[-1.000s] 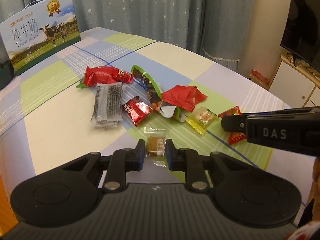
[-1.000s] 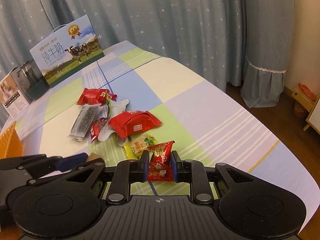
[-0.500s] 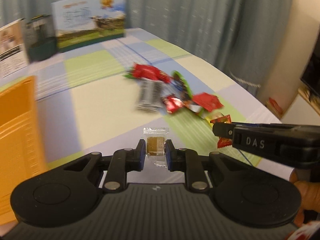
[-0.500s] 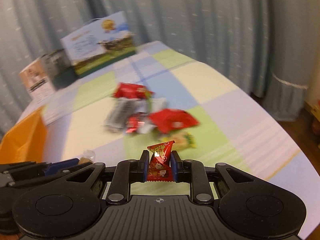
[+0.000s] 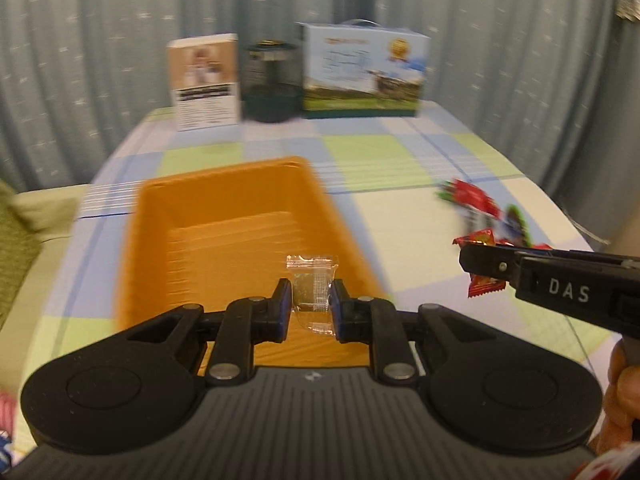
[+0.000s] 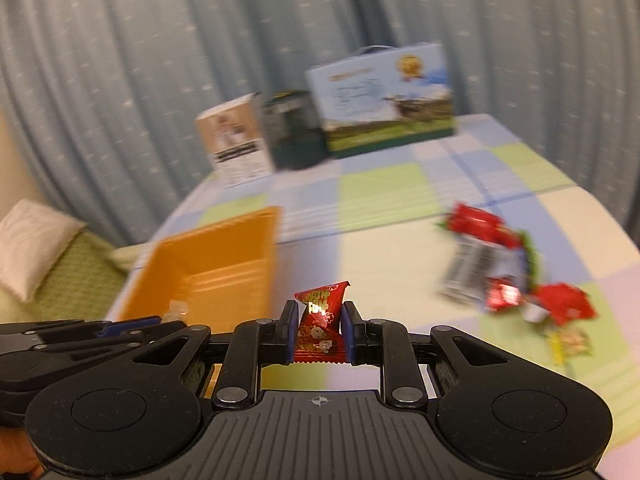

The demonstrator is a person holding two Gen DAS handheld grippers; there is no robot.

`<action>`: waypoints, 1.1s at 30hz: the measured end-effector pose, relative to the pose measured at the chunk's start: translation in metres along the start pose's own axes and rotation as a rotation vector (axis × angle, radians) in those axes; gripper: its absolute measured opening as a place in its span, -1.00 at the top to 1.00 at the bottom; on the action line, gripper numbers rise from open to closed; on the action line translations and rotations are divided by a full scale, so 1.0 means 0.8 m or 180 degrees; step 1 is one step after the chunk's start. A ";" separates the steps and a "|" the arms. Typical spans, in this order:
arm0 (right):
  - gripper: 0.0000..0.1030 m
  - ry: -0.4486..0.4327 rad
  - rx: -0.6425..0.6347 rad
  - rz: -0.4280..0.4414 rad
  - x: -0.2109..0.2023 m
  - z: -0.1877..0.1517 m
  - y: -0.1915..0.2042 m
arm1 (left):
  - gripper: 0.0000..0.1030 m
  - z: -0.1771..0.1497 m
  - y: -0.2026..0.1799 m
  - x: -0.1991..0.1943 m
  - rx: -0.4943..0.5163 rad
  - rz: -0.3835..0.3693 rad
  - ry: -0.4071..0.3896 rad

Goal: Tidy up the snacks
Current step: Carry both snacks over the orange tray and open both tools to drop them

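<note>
Orange plastic fills the middle of the left wrist view: the orange bin (image 5: 224,240) sits on the checked tablecloth (image 5: 400,216), its long walls running away from the camera and its floor bare where it shows. The left gripper (image 5: 309,307) is clamped narrow on a clear-wrapped candy (image 5: 312,288), held upright over the bin's near end, inside the line of the right-hand wall. Off to the right, the right gripper (image 5: 478,265) comes in sideways with a red candy (image 5: 482,286) pinched between its pads, outside the bin and over open cloth.

From the right wrist view, that red candy (image 6: 320,328) stands upright between closed-down jaws, and the bin's right wall (image 6: 268,264) lies just left of it. Open tablecloth stretches ahead between the bin and the loose snack pile (image 6: 508,276), which lies well apart to the right, near the table's curved edge. At the far end a white box (image 5: 204,82), a dark container (image 5: 272,80) and a milk carton box (image 5: 364,72) line up against the curtain (image 5: 100,40). Beyond the bin's left side the table edge drops to a green cushion (image 6: 68,276) with a pale pillow (image 6: 32,248).
</note>
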State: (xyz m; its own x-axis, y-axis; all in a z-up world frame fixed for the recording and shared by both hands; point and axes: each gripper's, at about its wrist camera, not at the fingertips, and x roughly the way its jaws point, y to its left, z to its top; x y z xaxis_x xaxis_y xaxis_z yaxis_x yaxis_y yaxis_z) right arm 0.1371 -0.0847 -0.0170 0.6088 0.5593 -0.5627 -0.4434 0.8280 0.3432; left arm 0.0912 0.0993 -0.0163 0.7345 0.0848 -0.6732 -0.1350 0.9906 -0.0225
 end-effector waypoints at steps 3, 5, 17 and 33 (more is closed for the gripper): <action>0.56 0.0074 -0.0092 0.0119 0.015 0.003 0.026 | 0.64 0.001 0.028 -0.006 -0.0096 0.0095 0.0005; 0.56 0.0113 -0.0134 0.0152 0.025 0.003 0.039 | 0.64 0.001 0.042 -0.006 -0.0155 0.0127 0.0022; 0.56 0.0336 -0.0232 0.0278 0.080 -0.001 0.064 | 0.64 -0.005 0.081 0.012 -0.0306 0.0194 0.0129; -0.02 0.0258 0.0068 0.0307 0.072 0.000 0.036 | 0.34 -0.013 0.094 0.014 -0.0394 0.0341 0.0130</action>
State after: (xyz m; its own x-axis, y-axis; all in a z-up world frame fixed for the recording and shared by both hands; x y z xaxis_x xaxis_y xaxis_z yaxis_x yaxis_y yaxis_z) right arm 0.1591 -0.0286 -0.0396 0.5085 0.6320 -0.5848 -0.4828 0.7716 0.4142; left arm 0.0820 0.1739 -0.0330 0.6843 0.1824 -0.7060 -0.2939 0.9551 -0.0380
